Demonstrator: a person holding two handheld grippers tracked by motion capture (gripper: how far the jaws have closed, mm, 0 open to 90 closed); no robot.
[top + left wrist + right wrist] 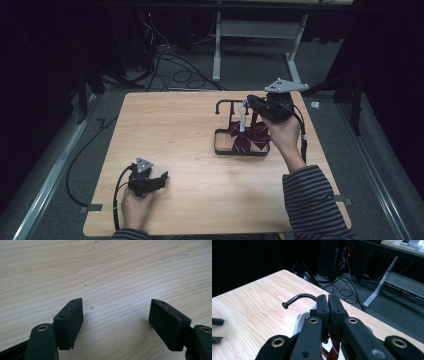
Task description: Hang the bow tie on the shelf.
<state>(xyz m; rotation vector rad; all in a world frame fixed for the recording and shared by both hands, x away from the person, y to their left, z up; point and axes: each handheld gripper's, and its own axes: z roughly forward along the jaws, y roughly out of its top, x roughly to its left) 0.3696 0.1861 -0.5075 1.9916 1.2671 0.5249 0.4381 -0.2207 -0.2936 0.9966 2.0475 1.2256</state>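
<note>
A person sits at a wooden table (pixel 165 130) with a two-jaw gripper in each hand; the right gripper (pixel 251 102), jaws pressed together on what seems to be the white strap (pixel 298 323) of a dark red striped bow tie (pixel 250 137), holds it up beside a black hook stand (pixel 227 105) at the far right, the bow hanging low over the stand's rectangular base. The left gripper (pixel 161 179) rests near the front left of the table, well apart, jaws spread wide with only bare wood between them. Judging from this, the tie is lifted but its strap is not yet looped over the curved hook (pixel 298 298), so the hanging remains.
</note>
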